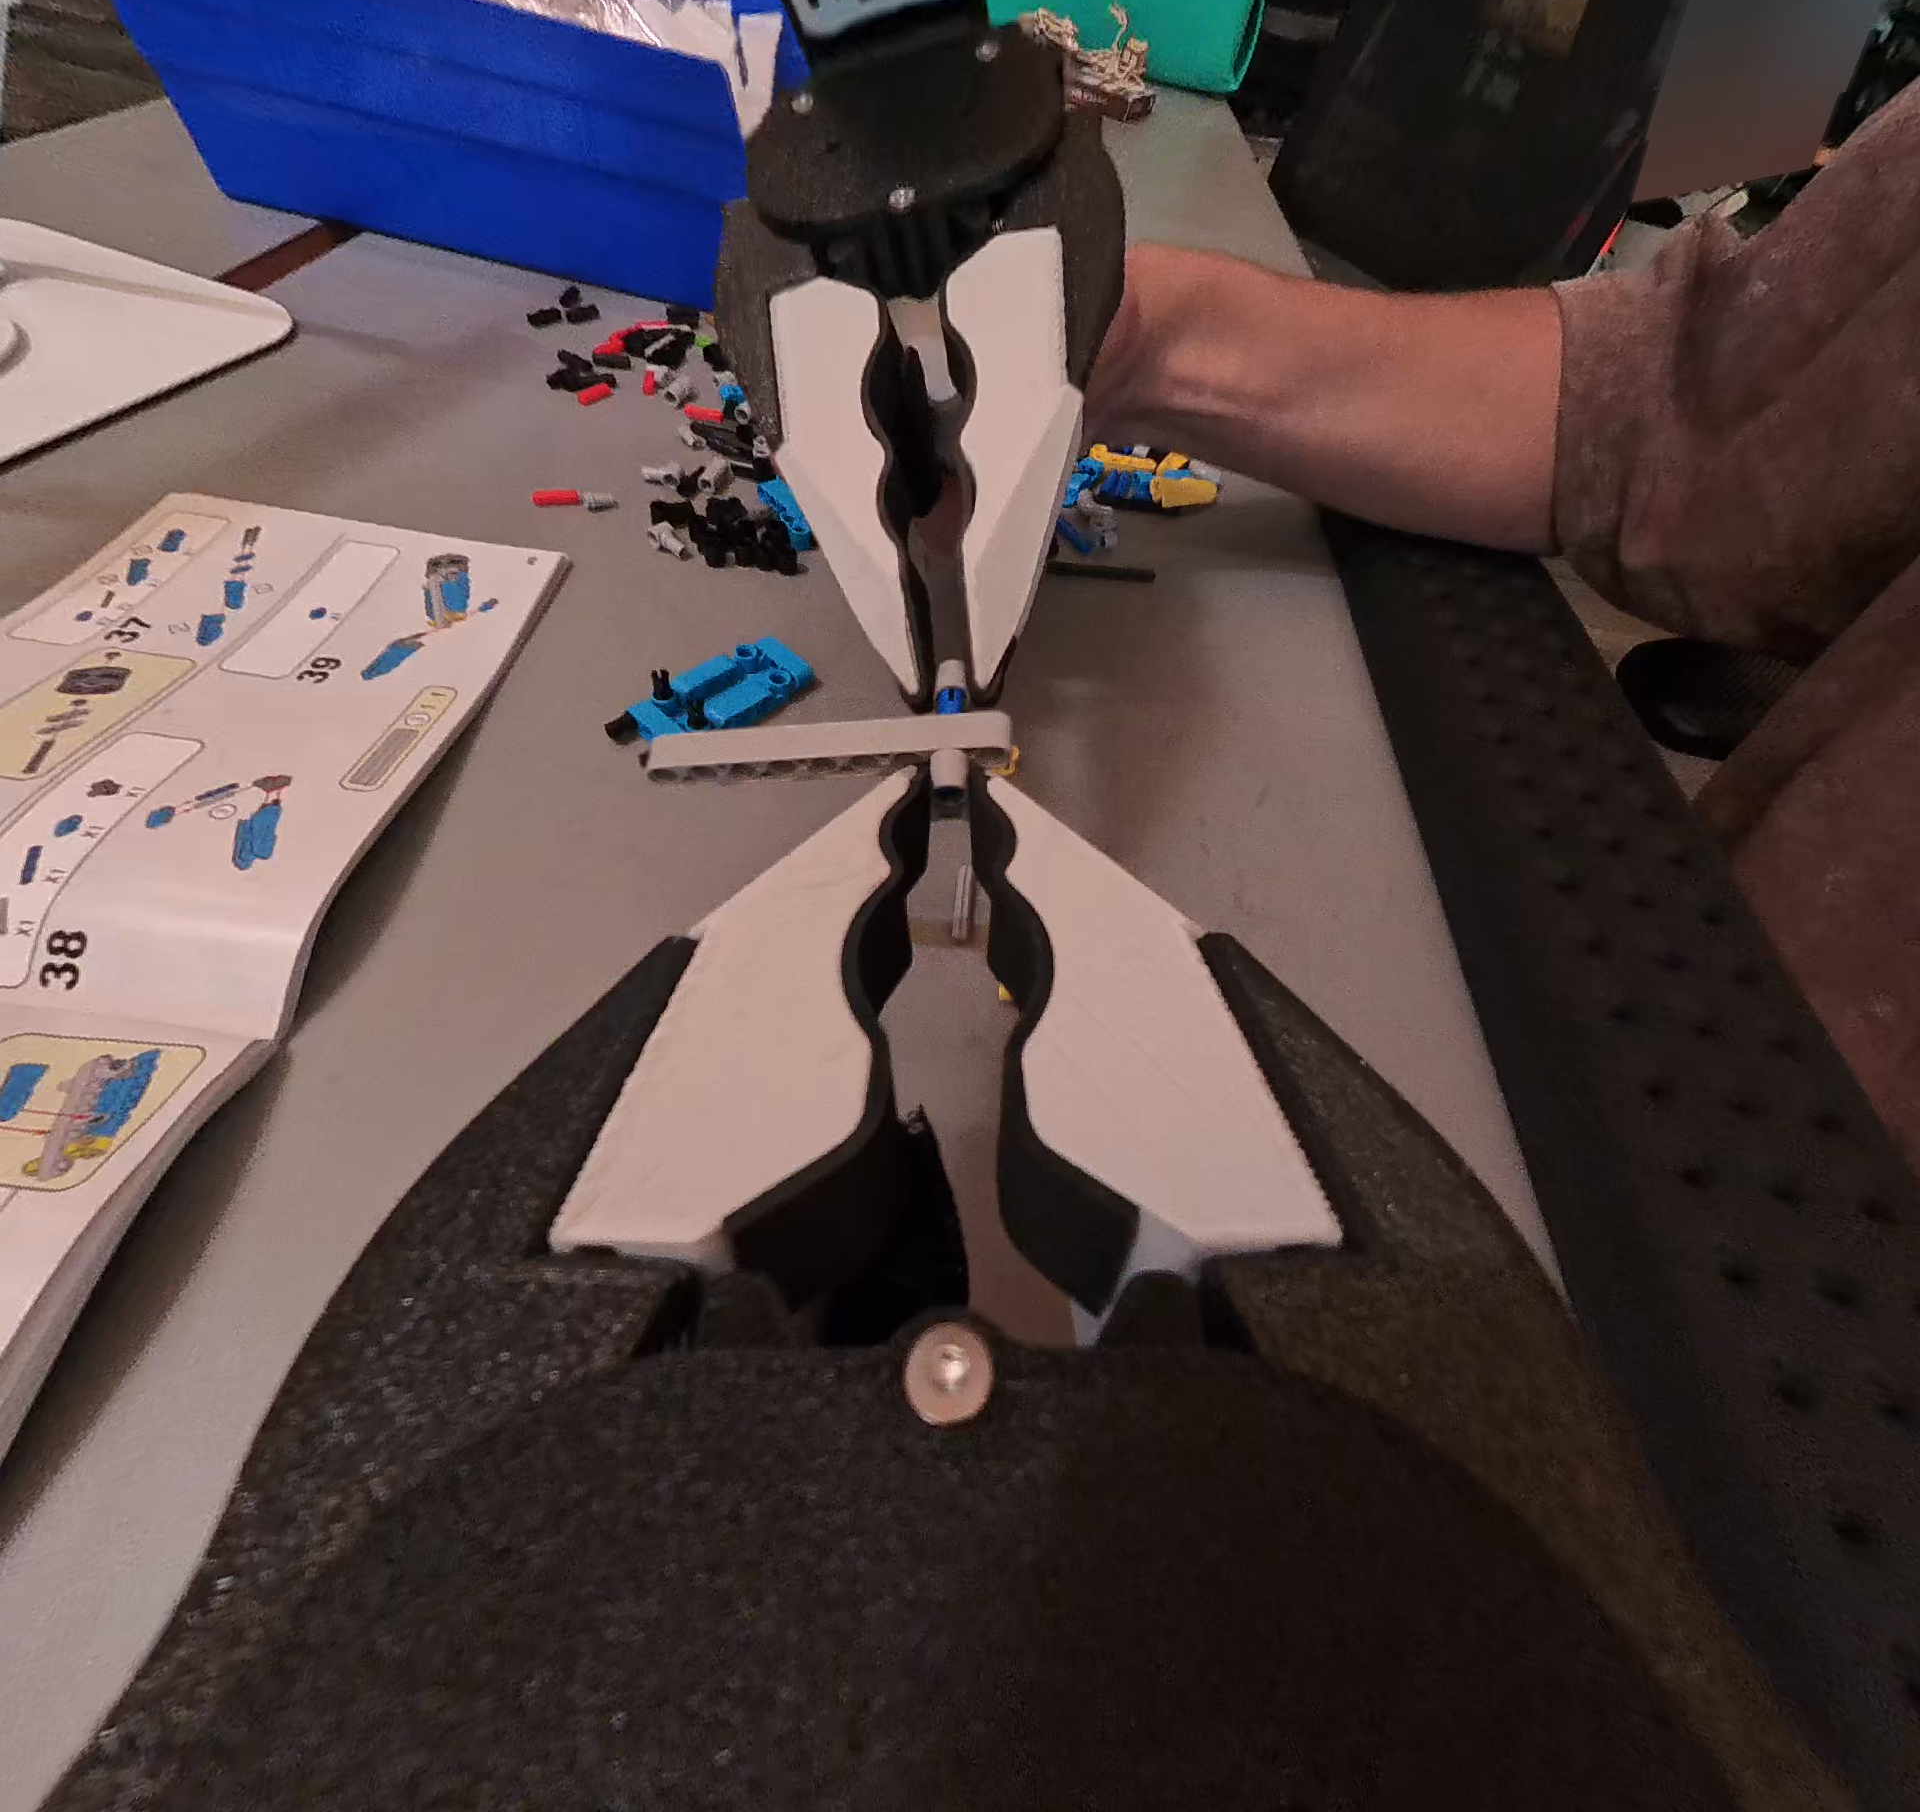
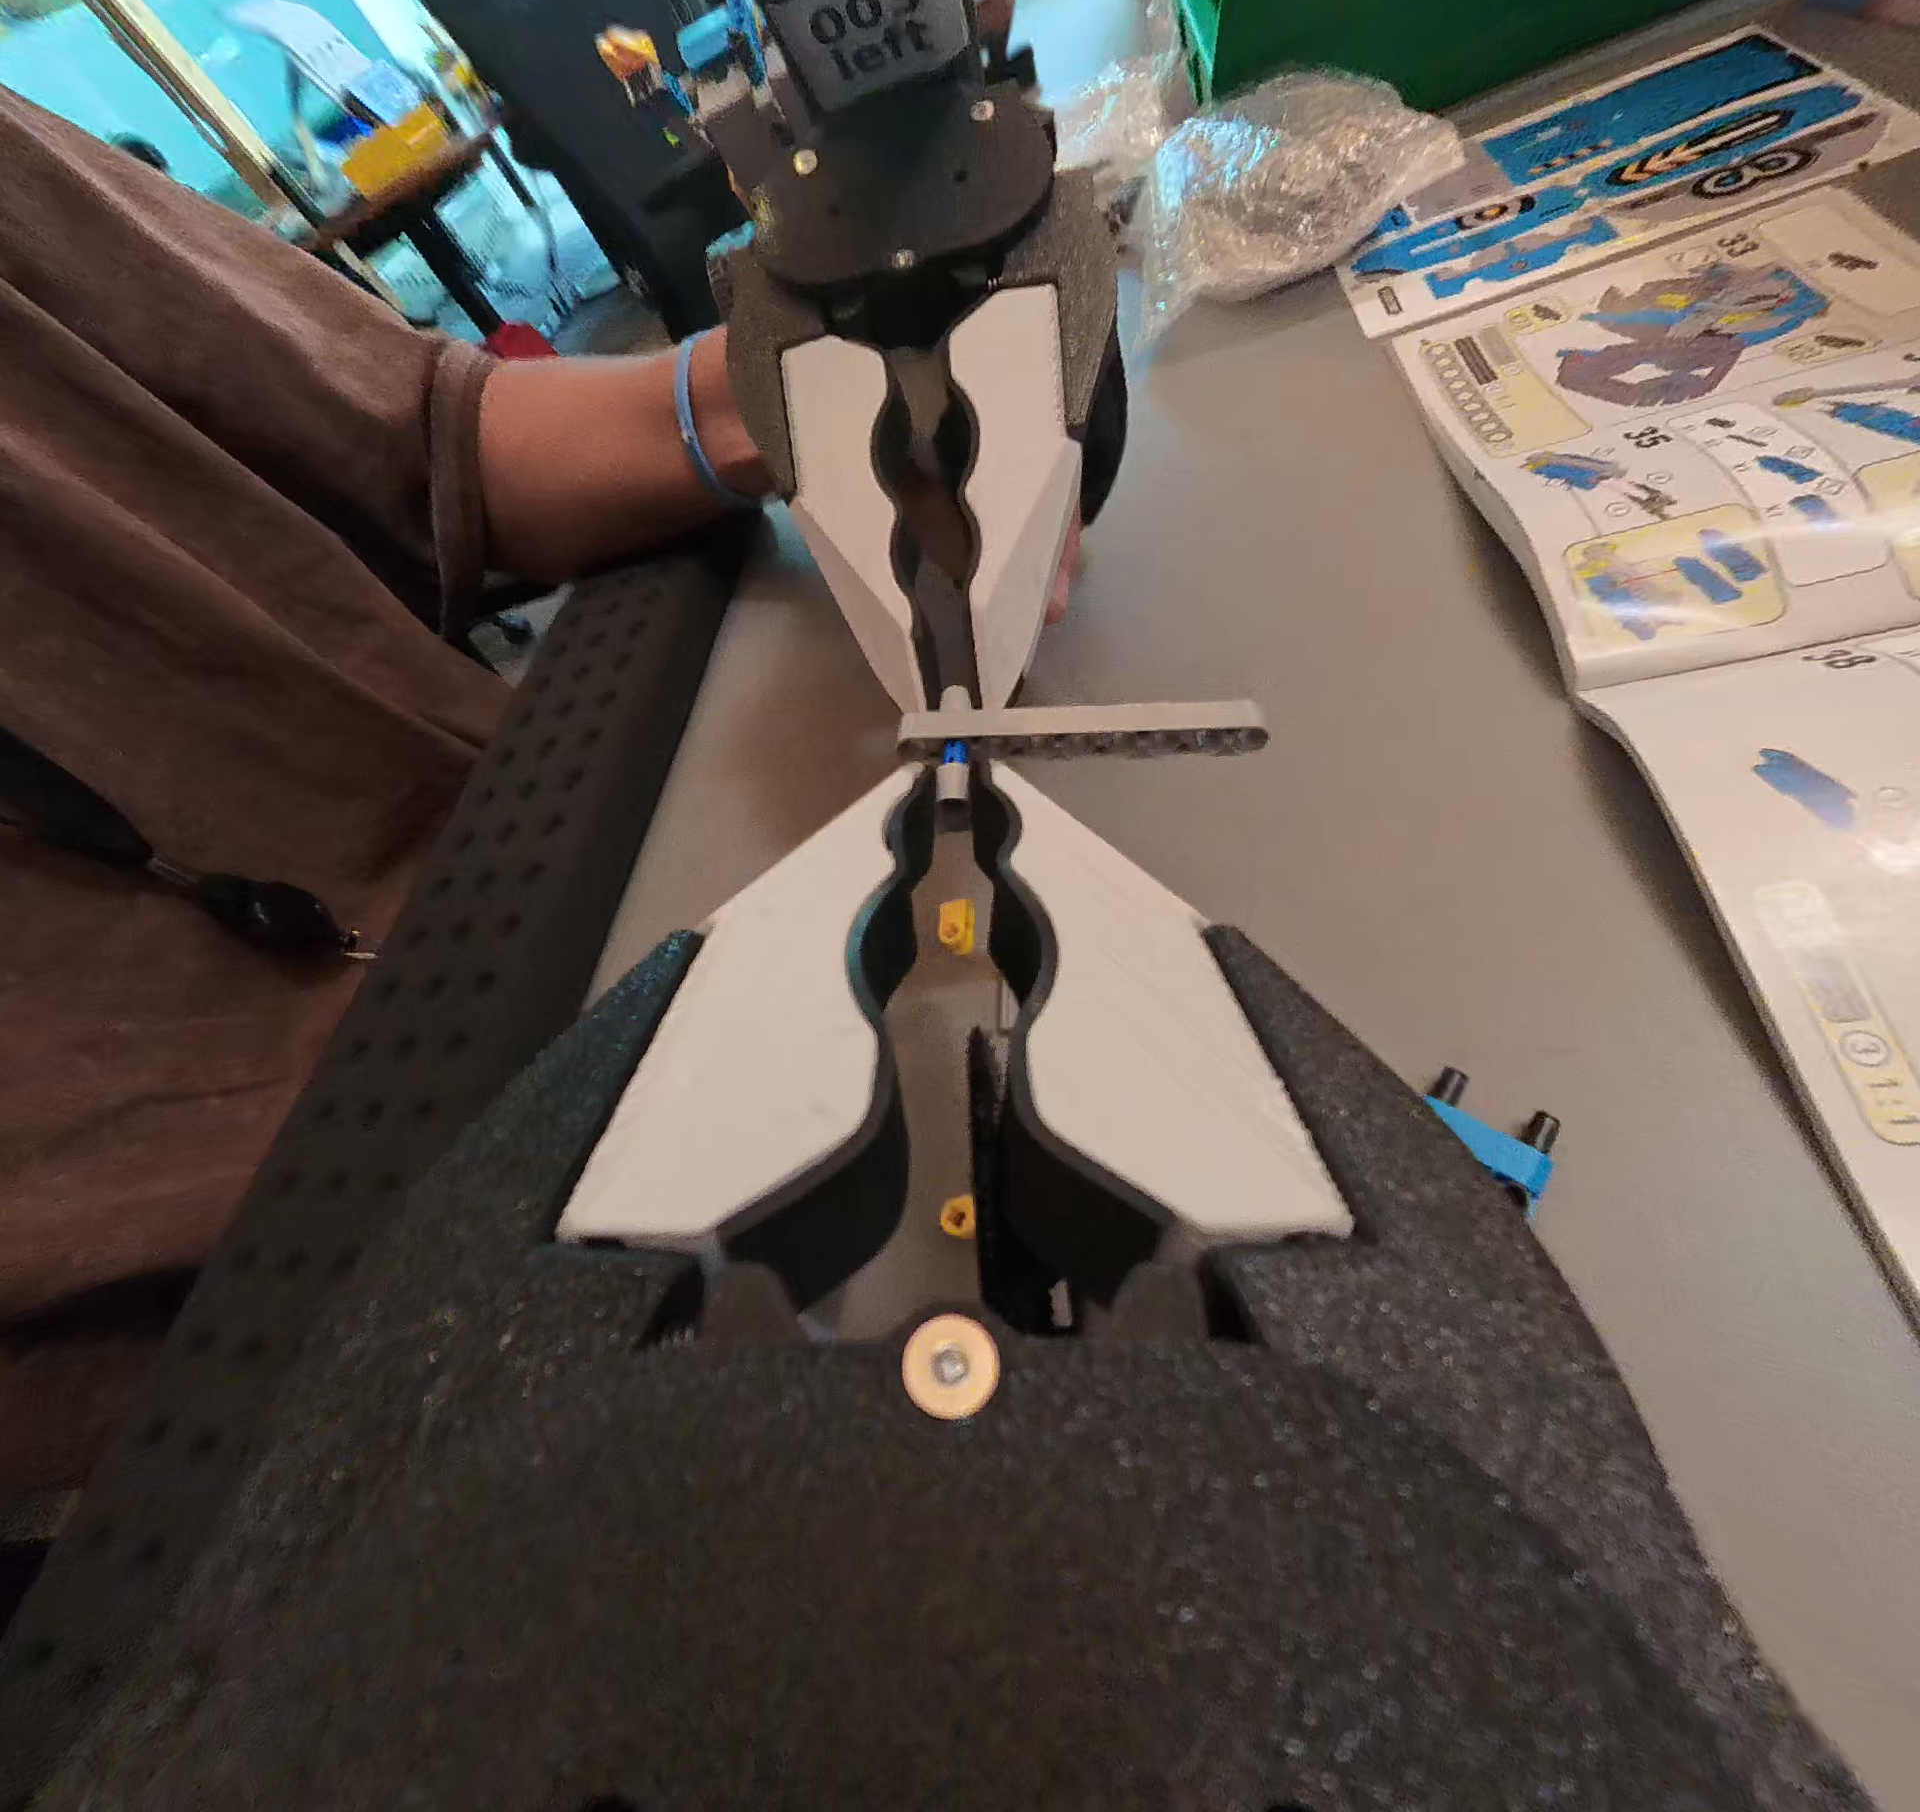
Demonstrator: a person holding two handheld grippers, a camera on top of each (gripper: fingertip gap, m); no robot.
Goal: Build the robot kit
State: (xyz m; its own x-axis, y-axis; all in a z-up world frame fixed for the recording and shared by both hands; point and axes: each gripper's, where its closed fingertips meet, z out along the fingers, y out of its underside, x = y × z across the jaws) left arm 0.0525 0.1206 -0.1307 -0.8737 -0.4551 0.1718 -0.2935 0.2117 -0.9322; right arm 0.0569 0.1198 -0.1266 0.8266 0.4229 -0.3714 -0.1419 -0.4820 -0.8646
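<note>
A long grey holed beam (image 1: 821,752) hangs crosswise above the table between both grippers. My left gripper (image 1: 945,788) is shut on a short grey connector (image 1: 948,773) at the beam's right end. My right gripper (image 1: 951,697) comes in from the far side, tip to tip with the left. It is shut on a grey pin with a blue tip (image 1: 948,690) that meets the same end of the beam. In the right wrist view my right gripper (image 2: 952,775) holds that pin (image 2: 954,773) against the beam (image 2: 1091,728), and my left gripper (image 2: 956,700) is opposite.
An open instruction booklet (image 1: 208,723) lies at left. A pile of small pieces (image 1: 707,474), a blue block assembly (image 1: 722,692) and a blue bin (image 1: 436,89) sit beyond. A black perforated mat (image 1: 1621,931) edges the table. Yellow bits (image 2: 954,926) lie under my right gripper. Only a small space, under 4 cm, lies between the two pairs of fingers.
</note>
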